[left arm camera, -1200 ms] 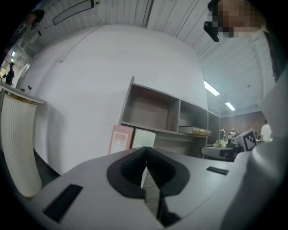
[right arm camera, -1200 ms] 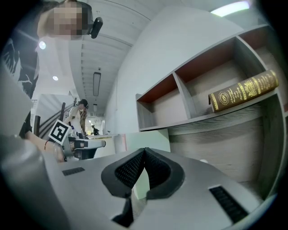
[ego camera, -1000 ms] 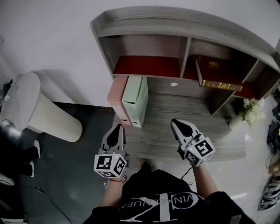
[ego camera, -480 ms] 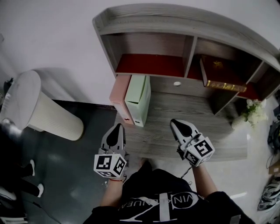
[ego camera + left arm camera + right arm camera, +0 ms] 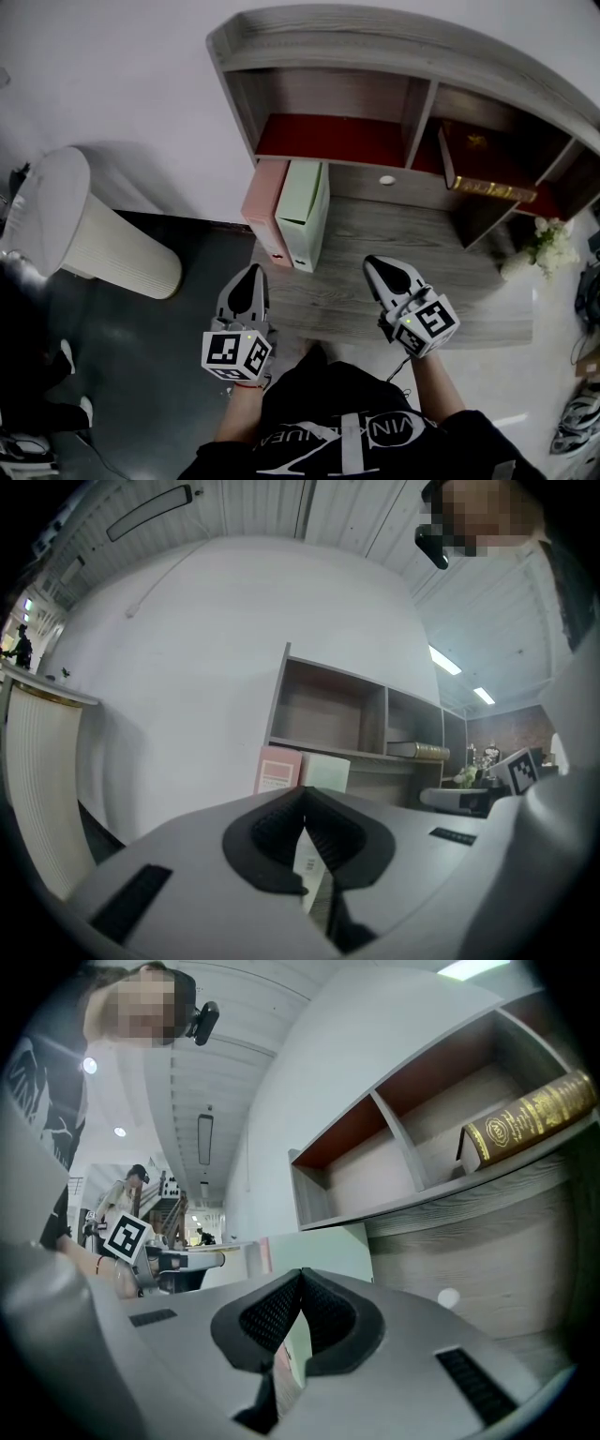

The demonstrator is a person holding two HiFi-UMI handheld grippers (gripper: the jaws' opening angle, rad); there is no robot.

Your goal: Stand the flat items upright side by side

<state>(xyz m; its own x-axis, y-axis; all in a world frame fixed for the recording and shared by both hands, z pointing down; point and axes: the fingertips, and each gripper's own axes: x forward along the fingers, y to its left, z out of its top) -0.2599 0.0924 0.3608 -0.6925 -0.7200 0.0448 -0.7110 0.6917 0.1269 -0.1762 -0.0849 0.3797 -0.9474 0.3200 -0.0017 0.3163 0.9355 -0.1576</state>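
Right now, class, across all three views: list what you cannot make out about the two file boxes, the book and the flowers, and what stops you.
1. The pink file box and green file box: left gripper view, lower parts hidden behind the left gripper body; the pink label's print is too small.
2. The book: right gripper view, spine lettering too small to read.
3. The flowers: head view, container too small and dim to tell.

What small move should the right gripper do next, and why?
Probably open the right gripper and move it toward the book, which lies flat in the right shelf compartment. The pink box and green box already stand upright side by side, and the gripper is shut and empty.
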